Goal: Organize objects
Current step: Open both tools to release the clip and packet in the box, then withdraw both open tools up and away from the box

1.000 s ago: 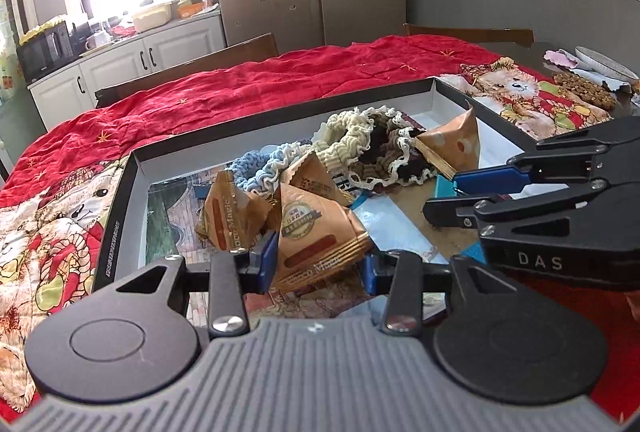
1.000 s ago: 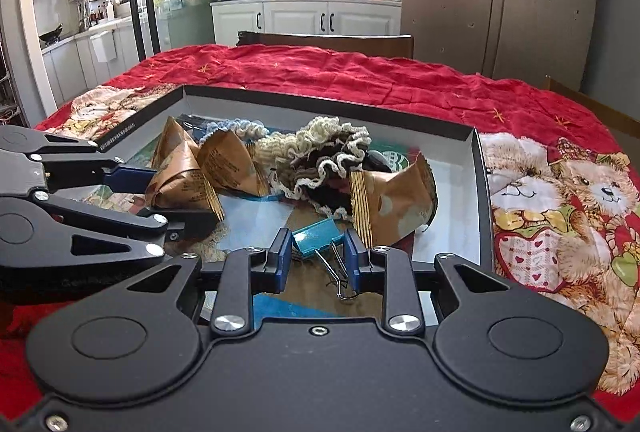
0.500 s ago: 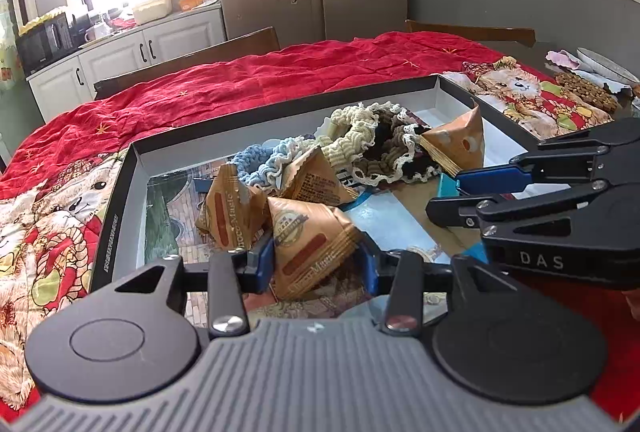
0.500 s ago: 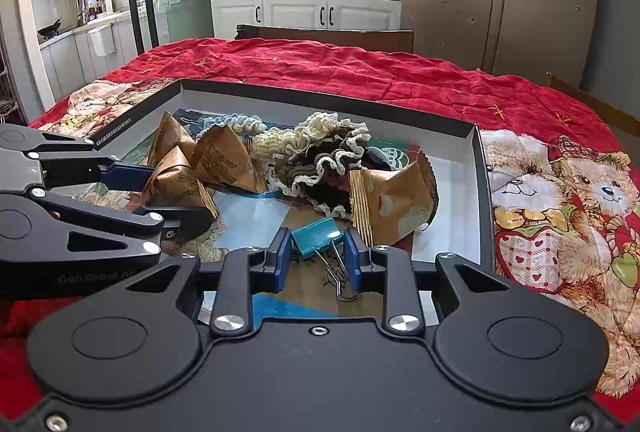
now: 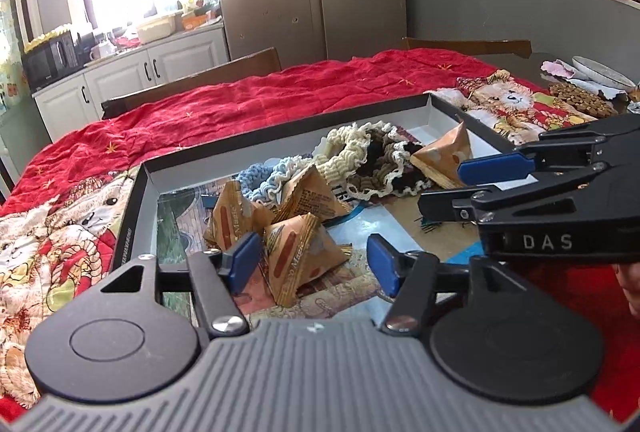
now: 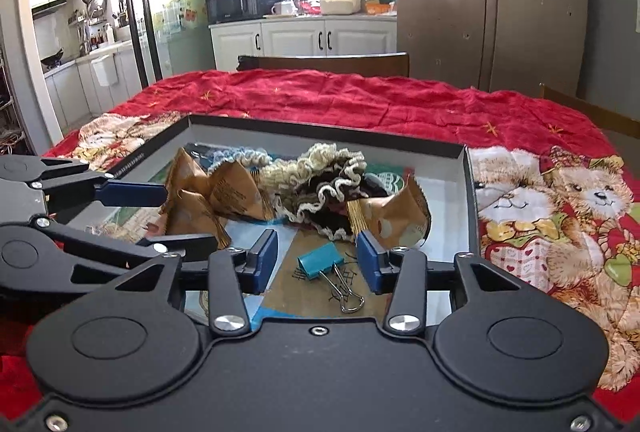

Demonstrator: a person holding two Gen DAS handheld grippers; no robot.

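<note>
Two tools work inside the shallow box on the red-covered desk. Our left tool has just been opening; the snack packet lies loose between its pads. Our right tool has just been opening too, and the teal binder clip lies free between its pads. Scrunchies crowd the far side near the wall.

Teal binder clip, tan snack packets (red-striped), red bear-print cloth.
</note>
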